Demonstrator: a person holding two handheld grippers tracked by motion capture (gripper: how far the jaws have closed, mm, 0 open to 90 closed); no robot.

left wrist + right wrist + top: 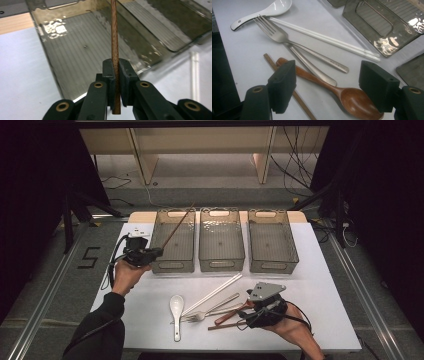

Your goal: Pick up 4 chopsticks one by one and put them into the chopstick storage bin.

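Observation:
My left gripper (pixel 158 252) is shut on a thin brown chopstick (pixel 177 226) that slants up and away over the left grey bin (pixel 172 266). In the left gripper view the chopstick (pixel 114 37) stands clamped between the jaws of the left gripper (pixel 117 72), above that bin's ribbed floor (pixel 75 57). My right gripper (pixel 248 309) hangs open low over a wooden spoon (pixel 352 100) and a second brown chopstick (pixel 270 62); its jaws (pixel 330 85) straddle the spoon's handle without touching it.
On the white table (pixel 320 285) lie a white ceramic spoon (pixel 176 312), white chopsticks (pixel 212 292), a metal fork (pixel 199 316) and another metal handle (pixel 317 72). The middle bin (pixel 221 262) and right bin (pixel 274 265) stand beside the left one.

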